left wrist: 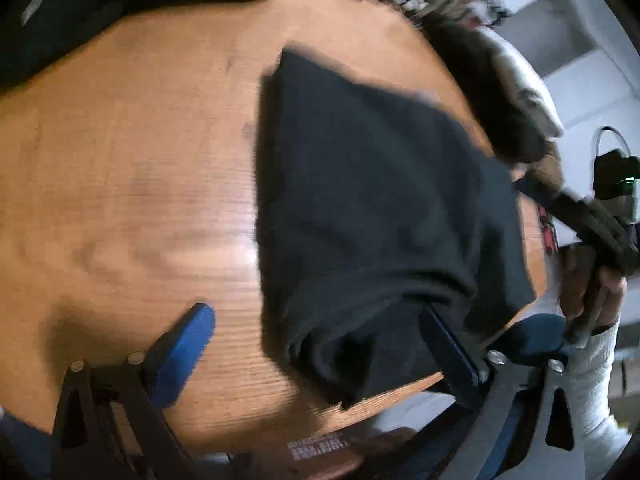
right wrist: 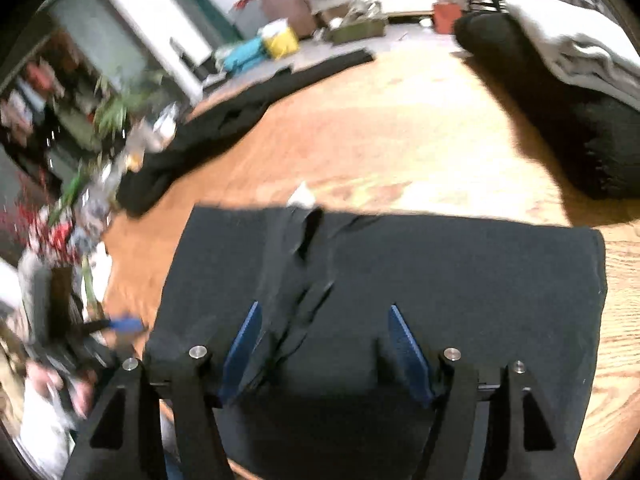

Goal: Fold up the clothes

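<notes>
The folded black cloth garment lies on the round wooden table at six o'clock. Both the left gripper and the right gripper gape, holding nothing. The left's right-hand finger is tucked under a fold and could drag it undone.

black-framed tongs with blue pads and silver screws; a white sleeve.

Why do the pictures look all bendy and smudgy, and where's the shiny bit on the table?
Both views are fisheye, so the wooden table curves like a bowl with black corners. Left wrist view: the folded black garment has smeared edges, and a pale glare streak lies beside it. Right wrist view: the room's clutter at the left is blurred, and a dark shadow falls between the right gripper fingers.
</notes>
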Demonstrator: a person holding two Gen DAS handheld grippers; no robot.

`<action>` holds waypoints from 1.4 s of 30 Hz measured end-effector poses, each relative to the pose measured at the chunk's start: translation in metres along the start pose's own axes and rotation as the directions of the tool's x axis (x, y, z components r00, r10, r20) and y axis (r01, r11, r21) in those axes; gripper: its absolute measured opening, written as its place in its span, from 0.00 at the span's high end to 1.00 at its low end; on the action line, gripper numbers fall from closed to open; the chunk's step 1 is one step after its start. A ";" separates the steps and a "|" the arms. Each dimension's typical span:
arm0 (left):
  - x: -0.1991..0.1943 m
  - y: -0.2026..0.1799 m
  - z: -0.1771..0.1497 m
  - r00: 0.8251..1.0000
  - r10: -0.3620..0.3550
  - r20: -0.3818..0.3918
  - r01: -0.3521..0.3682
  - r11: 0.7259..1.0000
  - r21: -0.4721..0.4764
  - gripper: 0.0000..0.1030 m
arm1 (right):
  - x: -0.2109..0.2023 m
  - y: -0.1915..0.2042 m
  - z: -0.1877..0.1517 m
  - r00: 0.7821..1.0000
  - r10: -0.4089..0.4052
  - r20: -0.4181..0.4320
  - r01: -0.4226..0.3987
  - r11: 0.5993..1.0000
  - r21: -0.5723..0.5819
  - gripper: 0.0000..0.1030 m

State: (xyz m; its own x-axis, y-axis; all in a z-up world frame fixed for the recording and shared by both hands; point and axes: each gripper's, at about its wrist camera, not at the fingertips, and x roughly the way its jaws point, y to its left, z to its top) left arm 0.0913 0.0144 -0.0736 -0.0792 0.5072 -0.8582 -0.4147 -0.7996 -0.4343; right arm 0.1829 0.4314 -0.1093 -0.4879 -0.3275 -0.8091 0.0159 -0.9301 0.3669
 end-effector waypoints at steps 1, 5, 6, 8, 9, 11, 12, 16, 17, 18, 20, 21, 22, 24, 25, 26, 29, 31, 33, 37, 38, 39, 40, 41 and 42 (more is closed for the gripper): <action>0.000 0.002 -0.002 1.000 0.004 -0.007 -0.004 1.000 -0.016 0.79 | -0.004 -0.008 0.002 1.000 0.015 0.019 -0.015 1.000 0.016 0.29; 0.000 0.010 -0.007 0.999 0.007 -0.049 -0.011 0.997 -0.075 0.86 | -0.010 -0.030 0.005 0.997 0.065 0.037 -0.068 0.996 0.064 0.27; -0.003 0.011 -0.007 0.998 -0.001 -0.058 -0.004 0.997 -0.082 0.85 | -0.011 -0.035 0.007 0.998 0.059 0.033 -0.062 0.995 0.083 0.27; -0.015 0.014 -0.005 0.998 -0.027 -0.050 0.022 0.994 -0.109 0.77 | -0.017 -0.045 0.005 0.998 0.058 0.038 -0.063 0.989 0.136 0.26; -0.022 0.015 -0.004 0.998 -0.041 -0.045 0.035 0.991 -0.127 0.73 | -0.020 -0.051 0.005 0.996 0.071 0.045 -0.078 0.983 0.164 0.24; -0.038 0.019 0.002 0.995 -0.096 -0.011 0.093 0.983 -0.159 0.35 | -0.026 -0.063 0.004 0.993 0.097 0.061 -0.108 0.970 0.218 0.22; -0.046 0.020 0.008 0.991 -0.132 0.017 0.133 0.976 -0.173 0.25 | -0.029 -0.068 0.004 0.992 0.110 0.070 -0.123 0.962 0.243 0.22; -0.055 0.021 0.063 0.978 -0.170 0.124 0.190 0.966 -0.174 0.20 | -0.045 -0.073 0.003 0.979 0.160 0.125 -0.190 0.942 0.278 0.19; -0.046 0.022 0.081 0.982 -0.141 0.128 0.161 0.973 -0.166 0.20 | -0.045 -0.072 0.003 0.978 0.159 0.135 -0.191 0.943 0.272 0.18; -0.035 0.022 0.097 0.985 -0.121 0.121 0.139 0.977 -0.160 0.20 | -0.044 -0.070 0.003 0.979 0.153 0.137 -0.186 0.946 0.267 0.18; -0.011 0.020 0.118 0.990 -0.116 0.084 0.128 0.980 -0.155 0.22 | -0.038 -0.072 0.003 0.984 0.127 0.125 -0.156 0.952 0.264 0.18; 0.004 0.019 0.127 0.992 -0.117 0.051 0.124 0.980 -0.154 0.22 | -0.036 -0.073 0.002 0.986 0.116 0.119 -0.144 0.954 0.263 0.18; 0.014 0.019 0.134 0.993 -0.112 0.027 0.114 0.982 -0.151 0.22 | -0.033 -0.075 0.001 0.987 0.112 0.114 -0.139 0.954 0.264 0.18; 0.023 0.018 0.140 0.993 -0.115 0.017 0.116 0.983 -0.143 0.22 | -0.031 -0.080 -0.002 0.989 0.107 0.103 -0.131 0.955 0.266 0.18; 0.026 0.017 0.142 0.991 -0.136 0.017 0.137 0.981 -0.140 0.22 | -0.030 -0.082 -0.004 0.990 0.103 0.099 -0.126 0.955 0.268 0.18; 0.028 0.015 0.143 0.988 -0.157 0.017 0.157 0.978 -0.137 0.22 | -0.030 -0.085 -0.006 0.990 0.099 0.096 -0.122 0.955 0.269 0.18; 0.038 0.002 0.149 0.988 -0.155 -0.012 0.153 0.986 -0.069 0.55 | -0.034 -0.097 -0.009 0.991 0.086 0.101 -0.112 0.953 0.282 0.18; 0.036 -0.005 0.142 0.997 -0.078 0.000 0.078 0.997 -0.001 0.93 | -0.040 -0.108 -0.009 0.992 0.073 0.102 -0.100 0.951 0.291 0.18; 0.032 -0.002 0.136 0.999 -0.044 0.016 0.043 0.999 0.018 0.93 | -0.046 -0.119 -0.009 0.993 0.047 0.109 -0.078 0.950 0.302 0.18; 0.022 0.028 0.136 0.997 -0.071 0.043 0.075 0.992 -0.102 0.88 | -0.056 -0.142 -0.009 0.995 -0.004 0.104 -0.030 0.945 0.326 0.18; 0.018 0.034 0.134 0.996 -0.077 0.053 0.083 0.988 -0.129 0.82 | -0.055 -0.147 -0.011 0.996 -0.019 0.087 -0.011 0.944 0.330 0.18; 0.012 0.039 0.132 0.995 -0.082 0.061 0.090 0.986 -0.141 0.77 | -0.055 -0.152 -0.013 0.997 -0.034 0.071 0.008 0.942 0.334 0.18; 0.005 0.043 0.129 0.993 -0.092 0.072 0.102 0.983 -0.151 0.60 | -0.054 -0.158 -0.016 0.998 -0.047 0.050 0.027 0.940 0.340 0.18; -0.001 0.048 0.126 0.991 -0.108 0.081 0.120 0.980 -0.157 0.41 | -0.053 -0.165 -0.020 0.998 -0.053 0.019 0.043 0.936 0.350 0.18; -0.006 0.052 0.123 0.986 -0.140 0.092 0.153 0.975 -0.162 0.34 | -0.051 -0.170 -0.022 0.999 -0.052 -0.007 0.051 0.934 0.354 0.18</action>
State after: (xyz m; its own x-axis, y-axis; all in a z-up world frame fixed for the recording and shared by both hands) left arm -0.0410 0.0095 -0.0571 -0.1035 0.6413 -0.7603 -0.2697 -0.7539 -0.5991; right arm 0.2241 0.6026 -0.1406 -0.4819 -0.2800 -0.8303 -0.3194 -0.8263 0.4640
